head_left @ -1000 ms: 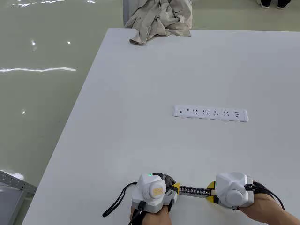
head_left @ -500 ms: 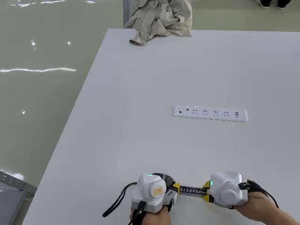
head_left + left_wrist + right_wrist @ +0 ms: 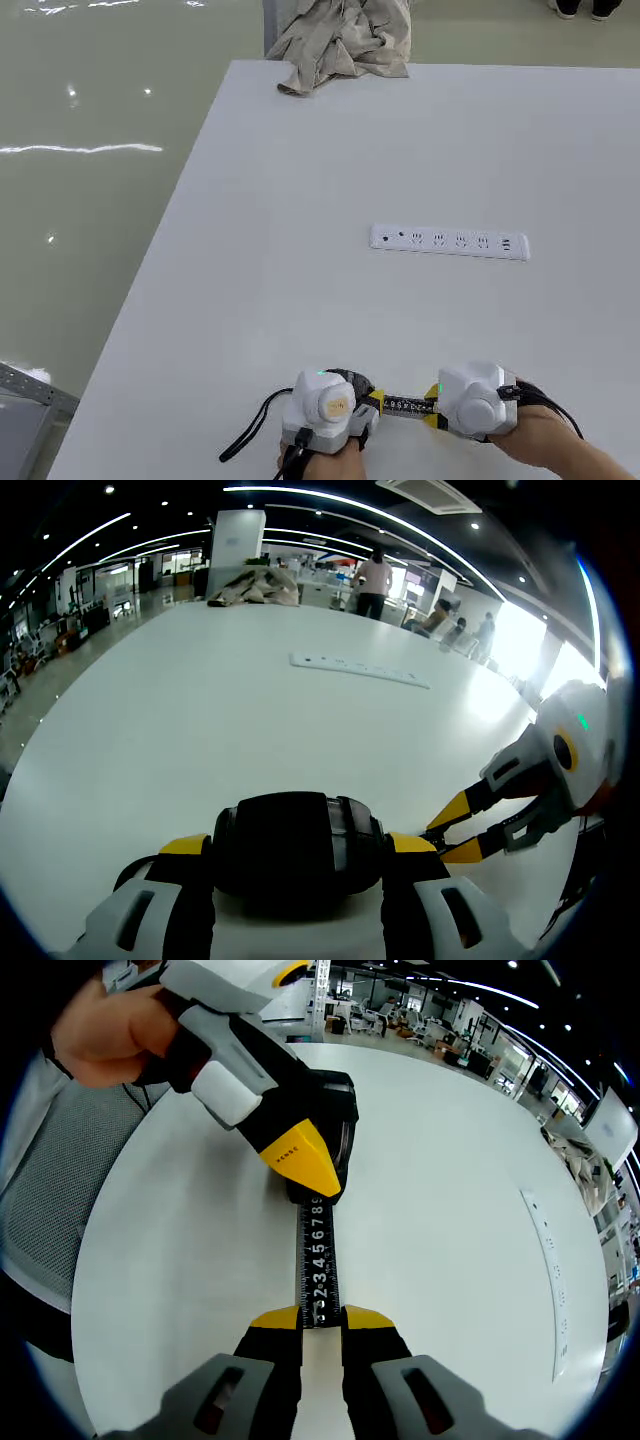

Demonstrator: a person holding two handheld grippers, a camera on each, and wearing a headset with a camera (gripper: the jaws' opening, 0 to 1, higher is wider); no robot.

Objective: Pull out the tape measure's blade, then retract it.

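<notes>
On white table [image 3: 300,200] beside glossy floor [image 3: 90,200], left gripper [image 3: 298,852] gripping tape measure [image 3: 298,820], right gripper [image 3: 320,1317] pinching blade [image 3: 318,1245].

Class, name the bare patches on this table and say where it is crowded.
Bare: between the cloth and the power strip, then from the strip to the near edge. Crowded: that edge, where left gripper and right gripper hold the tape measure.

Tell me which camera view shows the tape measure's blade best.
The right gripper view: the blade runs up the middle from the right gripper to the case, numerals readable. The head view shows a short strip with tiny markings. In the left gripper view the case and yellow jaw tips stand in front of it.
</notes>
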